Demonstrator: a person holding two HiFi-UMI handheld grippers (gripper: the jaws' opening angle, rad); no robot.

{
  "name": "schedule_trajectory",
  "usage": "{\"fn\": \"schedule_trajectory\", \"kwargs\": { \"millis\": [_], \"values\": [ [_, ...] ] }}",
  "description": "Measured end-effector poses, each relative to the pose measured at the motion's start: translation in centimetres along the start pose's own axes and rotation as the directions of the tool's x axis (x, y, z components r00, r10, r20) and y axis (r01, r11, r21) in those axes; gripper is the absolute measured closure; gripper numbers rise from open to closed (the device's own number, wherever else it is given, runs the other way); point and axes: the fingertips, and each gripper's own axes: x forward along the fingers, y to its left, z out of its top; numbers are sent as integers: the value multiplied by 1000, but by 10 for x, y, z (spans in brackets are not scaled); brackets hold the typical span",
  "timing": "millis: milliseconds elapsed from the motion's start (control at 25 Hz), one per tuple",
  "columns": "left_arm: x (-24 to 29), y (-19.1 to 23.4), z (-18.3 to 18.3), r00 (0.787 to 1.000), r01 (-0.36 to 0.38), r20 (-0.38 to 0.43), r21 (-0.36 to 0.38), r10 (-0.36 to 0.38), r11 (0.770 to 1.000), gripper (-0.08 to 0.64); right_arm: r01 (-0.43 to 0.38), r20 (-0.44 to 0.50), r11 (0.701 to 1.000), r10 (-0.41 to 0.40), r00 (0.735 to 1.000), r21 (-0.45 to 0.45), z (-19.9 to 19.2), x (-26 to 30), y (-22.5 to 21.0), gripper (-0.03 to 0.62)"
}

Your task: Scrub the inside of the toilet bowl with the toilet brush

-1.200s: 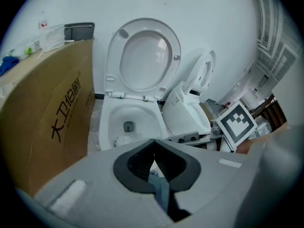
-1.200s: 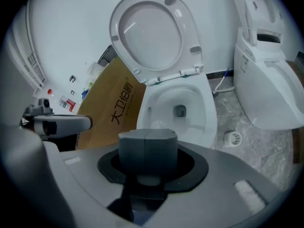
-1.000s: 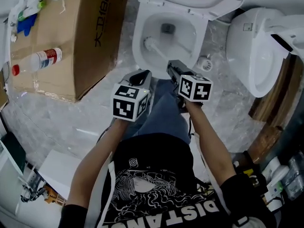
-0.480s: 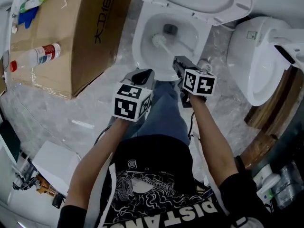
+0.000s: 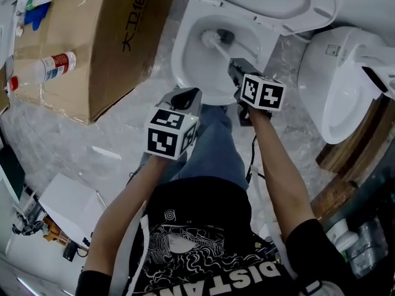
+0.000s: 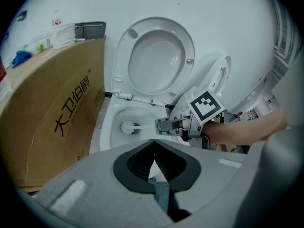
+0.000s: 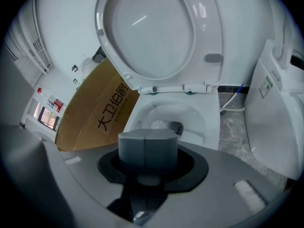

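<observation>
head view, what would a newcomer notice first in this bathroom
The open toilet at top centre draws the eye first, a white brush down in its bowl, handle clamped in the right gripper. The left gripper hangs shut and empty before the rim; a big cardboard box lies left of it.

The toilet bowl (image 5: 178,57) is finished in white, as is the toilet brush (image 5: 212,39) inside it. Left of the bowl, a brown cardboard box (image 5: 92,54) is printed with black characters; the floor (image 5: 123,140) is veined grey.
</observation>
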Motion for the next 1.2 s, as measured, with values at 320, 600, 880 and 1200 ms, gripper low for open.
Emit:
{"fn": "schedule_trajectory", "kwargs": {
  "millis": [320, 600, 880, 1200],
  "values": [
    [3, -6, 1, 1000, 13, -26, 40, -12, 999, 561, 50, 49, 998, -52, 997, 43, 19, -9, -34, 430],
    [8, -12, 4, 998, 47, -55, 104, -41, 994, 561, 83, 76, 990, -92, 993, 116, 6, -25, -53, 430],
    [8, -14, -1, 992, 101, -97, 183, -84, 978, 561, 117, 120, 969, -146, 982, 218, -19, -42, -60, 430],
    [1, -11, -15, 982, 156, -139, 250, -124, 956, 561, 145, 148, 924, -208, 967, 353, -61, -55, -52, 429]
  ]
}}
